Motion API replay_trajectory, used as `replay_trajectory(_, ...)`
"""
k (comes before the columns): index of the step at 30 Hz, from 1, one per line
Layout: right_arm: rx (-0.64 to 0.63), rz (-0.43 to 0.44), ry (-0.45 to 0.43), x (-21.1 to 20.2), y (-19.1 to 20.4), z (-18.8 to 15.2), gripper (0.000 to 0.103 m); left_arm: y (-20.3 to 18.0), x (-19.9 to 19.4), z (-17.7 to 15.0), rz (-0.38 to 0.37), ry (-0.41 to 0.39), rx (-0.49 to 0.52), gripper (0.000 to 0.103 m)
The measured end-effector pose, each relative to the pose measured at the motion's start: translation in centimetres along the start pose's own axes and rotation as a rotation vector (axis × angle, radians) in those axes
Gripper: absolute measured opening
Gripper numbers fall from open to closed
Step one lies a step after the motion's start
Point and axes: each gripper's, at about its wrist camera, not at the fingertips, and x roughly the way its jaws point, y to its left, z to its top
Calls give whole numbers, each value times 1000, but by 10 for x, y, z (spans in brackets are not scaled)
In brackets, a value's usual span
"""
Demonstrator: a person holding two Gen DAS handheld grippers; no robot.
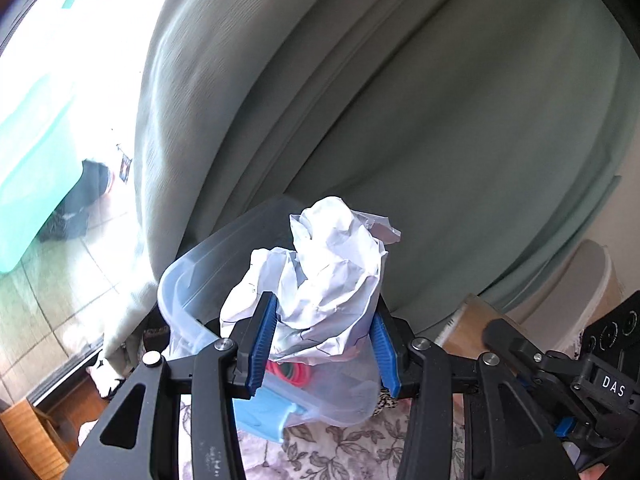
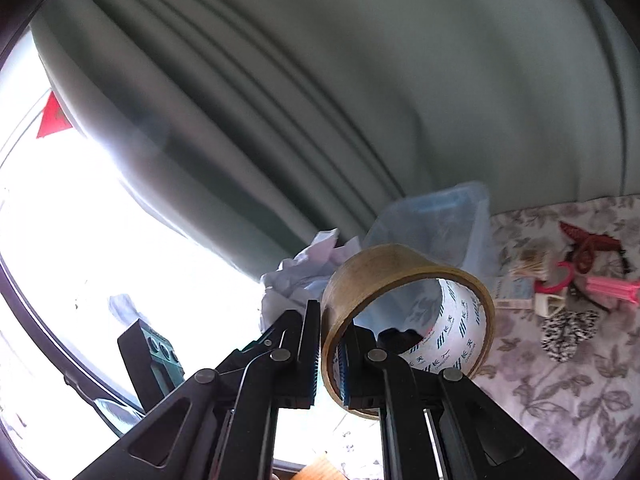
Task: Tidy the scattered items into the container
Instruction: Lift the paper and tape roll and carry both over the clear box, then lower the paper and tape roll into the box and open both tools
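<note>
Left gripper [image 1: 324, 344] jaws clamp crumpled white paper [image 1: 332, 276], blue pads pressing both sides. Paper sits above clear plastic container [image 1: 184, 280], which holds red rubber bands [image 1: 290, 372] and light blue item [image 1: 260, 412].

Right gripper [image 2: 329, 354] jaws narrow, pinching wall of brown tape roll [image 2: 408, 308], one pad outside ring, other inside. Container [image 2: 440, 224] just beyond roll.

Floral cloth [image 2: 560, 392] carries scattered items: red hair claw [image 2: 586, 244], pink plastic piece [image 2: 600, 290], black-and-white scrunchie [image 2: 568, 330]. Green curtain [image 1: 440, 120] behind.
</note>
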Motion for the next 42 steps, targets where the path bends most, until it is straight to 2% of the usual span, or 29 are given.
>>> replay_trajectory(6,0,1,84,32,9,-6,9,14,21,0,13,23,-15,47)
replay_trajectory(12,14,8,142,65,-3,-8,10,25,47,-3,24,67,-32,47)
replay_trajectory(21,-13,14,183,80,-2,-13,14,33,66,-3,49,79,-29,48)
replay_trajectory(22,-12,14,188,96,-6,-6,14,33,67,-2,49,79,-30,48)
replay_trajectory(31,-59,-27,207,95,3,-8,16,27,74,-1,93,78,6,52)
replay_trajectory(39,-36,-49,180,88,-6,-5,17,22,80,-1,130,85,30,53)
replay_trajectory(42,-31,-82,180,83,-8,-5,20,20,80,0,143,86,36,55)
